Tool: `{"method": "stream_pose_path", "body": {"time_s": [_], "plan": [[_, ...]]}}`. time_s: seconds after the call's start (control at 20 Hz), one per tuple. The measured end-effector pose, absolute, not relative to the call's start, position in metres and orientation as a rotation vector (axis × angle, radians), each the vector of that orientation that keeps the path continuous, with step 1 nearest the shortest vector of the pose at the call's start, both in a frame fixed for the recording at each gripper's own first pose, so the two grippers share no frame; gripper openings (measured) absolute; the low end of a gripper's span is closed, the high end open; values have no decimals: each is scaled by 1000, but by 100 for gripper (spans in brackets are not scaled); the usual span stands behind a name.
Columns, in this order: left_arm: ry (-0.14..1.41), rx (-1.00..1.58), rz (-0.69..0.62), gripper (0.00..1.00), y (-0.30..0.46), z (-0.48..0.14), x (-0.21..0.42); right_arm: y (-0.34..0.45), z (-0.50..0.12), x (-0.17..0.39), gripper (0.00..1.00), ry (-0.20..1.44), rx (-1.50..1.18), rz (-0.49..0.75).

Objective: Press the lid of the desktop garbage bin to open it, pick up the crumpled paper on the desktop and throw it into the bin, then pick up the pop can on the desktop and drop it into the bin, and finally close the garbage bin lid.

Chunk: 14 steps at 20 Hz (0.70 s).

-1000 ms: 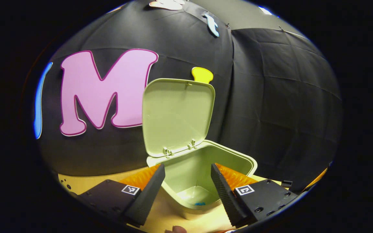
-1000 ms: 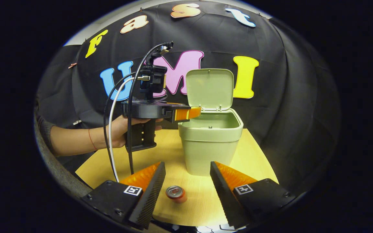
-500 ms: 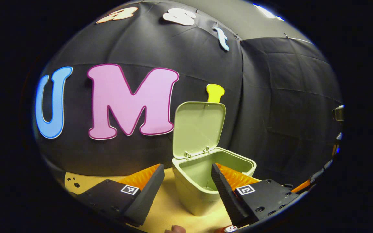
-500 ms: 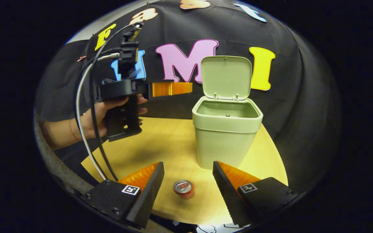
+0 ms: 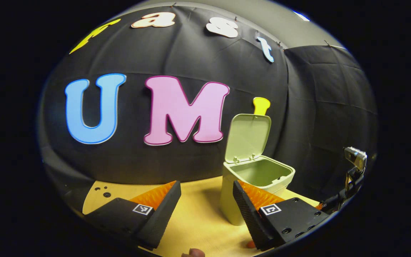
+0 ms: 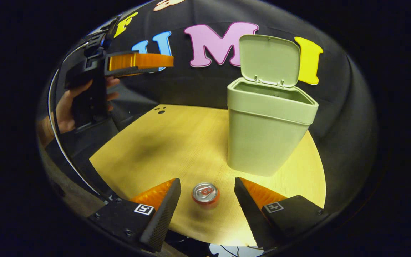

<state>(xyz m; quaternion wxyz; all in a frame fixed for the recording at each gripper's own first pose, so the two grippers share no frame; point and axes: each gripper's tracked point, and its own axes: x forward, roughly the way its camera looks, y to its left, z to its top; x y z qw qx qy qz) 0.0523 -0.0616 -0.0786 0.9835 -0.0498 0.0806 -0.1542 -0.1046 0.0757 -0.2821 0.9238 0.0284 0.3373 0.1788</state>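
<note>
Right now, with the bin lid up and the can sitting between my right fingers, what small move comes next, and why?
Probably lower the right hand-held gripper straight down around the pop can and then close. The can stands upright on the table, between the open fingers but not touched by them, and the garbage bin already has its lid raised. The left hand-held gripper is held well off to the side.
</note>
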Motion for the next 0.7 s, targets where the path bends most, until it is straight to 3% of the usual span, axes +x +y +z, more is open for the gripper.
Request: {"method": "stream_pose_path", "body": {"time_s": [0.7], "plan": [[271,-145,-127,95,10,-119,-19,94,-358,-100,95,838,-9,436]]}}
